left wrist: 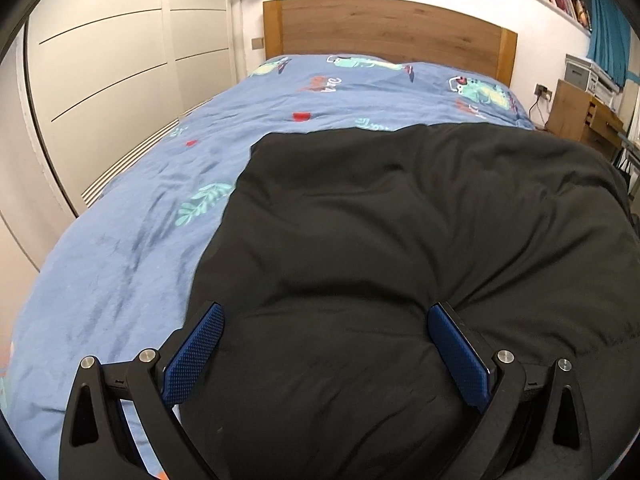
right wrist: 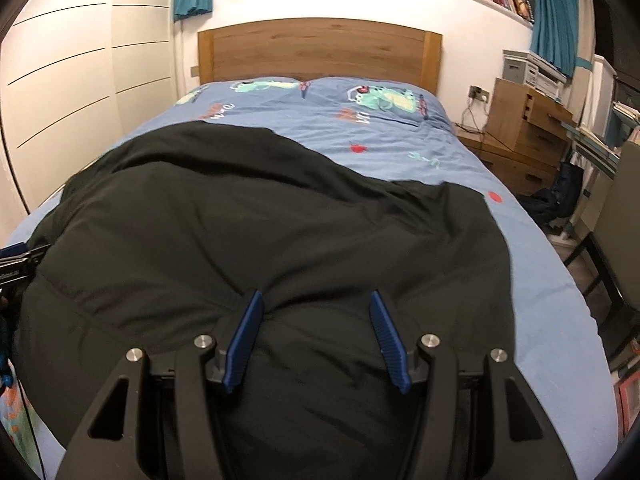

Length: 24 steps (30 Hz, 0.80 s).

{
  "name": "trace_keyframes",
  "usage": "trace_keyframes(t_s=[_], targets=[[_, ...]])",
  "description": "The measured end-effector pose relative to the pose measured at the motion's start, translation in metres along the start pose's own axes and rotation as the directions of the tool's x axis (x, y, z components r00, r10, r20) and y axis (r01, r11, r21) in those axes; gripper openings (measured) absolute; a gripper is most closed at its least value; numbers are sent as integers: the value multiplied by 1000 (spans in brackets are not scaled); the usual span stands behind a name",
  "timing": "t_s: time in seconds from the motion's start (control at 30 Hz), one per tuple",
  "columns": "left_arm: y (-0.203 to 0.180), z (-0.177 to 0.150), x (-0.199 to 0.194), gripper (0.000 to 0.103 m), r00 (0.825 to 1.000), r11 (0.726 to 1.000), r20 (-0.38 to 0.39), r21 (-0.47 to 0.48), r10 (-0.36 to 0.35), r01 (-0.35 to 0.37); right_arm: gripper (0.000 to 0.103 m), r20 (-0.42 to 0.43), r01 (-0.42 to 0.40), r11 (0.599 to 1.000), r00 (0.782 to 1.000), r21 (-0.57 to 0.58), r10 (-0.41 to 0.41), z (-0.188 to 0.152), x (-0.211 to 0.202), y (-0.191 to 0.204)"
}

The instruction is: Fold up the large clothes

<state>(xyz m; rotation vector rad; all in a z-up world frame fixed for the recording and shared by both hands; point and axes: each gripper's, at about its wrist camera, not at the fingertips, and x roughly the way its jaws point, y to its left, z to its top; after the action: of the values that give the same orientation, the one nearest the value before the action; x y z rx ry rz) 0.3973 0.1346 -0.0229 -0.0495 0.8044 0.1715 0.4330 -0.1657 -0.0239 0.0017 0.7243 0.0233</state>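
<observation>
One bed point(left wrist: 120, 240) with a blue patterned cover and wooden headboard point(left wrist: 388, 28) fills both views, and a large black garment point(left wrist: 400, 220) lies spread across its near end. Both tools hover low over the garment's near edge: the left hand-held gripper point(left wrist: 326, 354) has its blue pads wide apart around bunched cloth, and the right hand-held gripper point(right wrist: 316, 340) is likewise parted, clamping nothing.

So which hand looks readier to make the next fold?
Probably the right gripper: its open fingers bracket a raised ridge of the black garment. The left gripper gapes wider over smoother cloth.
</observation>
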Motion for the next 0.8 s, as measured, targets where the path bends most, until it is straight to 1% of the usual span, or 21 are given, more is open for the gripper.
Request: trace_keyframes(t_s=[0.1,0.17,0.3,0.47,0.57,0.8], targets=[[4,-2,-6,101,1000,1000,-13,-13,2,-2,55,-12,21,1000,1000,2,-21,-1,-7,-3],[5,-4,-13,100,1000,1000,-12,-21,-13,13,55,-18,26,1000,1000,4,-26,-2,-14,-4],[-5,-12,-34,99,997,997,6,-5,-78,78,55,-11,12,1000,1000,0,-12,-3,-31,2],[-24,-26,-48,99,990,990,-7,26,-141,141,55,0,-28,999,1000,-21,28,-9,-52,20],[-30,-34,-49,99,988,987,-24,28,-155,156,55,-3,-35,998,999,-55,35,-14,-59,33],[-31,-38,-50,99,986,986,-25,17,-165,165,55,-7,-53,993,999,-103,53,-24,-67,57]])
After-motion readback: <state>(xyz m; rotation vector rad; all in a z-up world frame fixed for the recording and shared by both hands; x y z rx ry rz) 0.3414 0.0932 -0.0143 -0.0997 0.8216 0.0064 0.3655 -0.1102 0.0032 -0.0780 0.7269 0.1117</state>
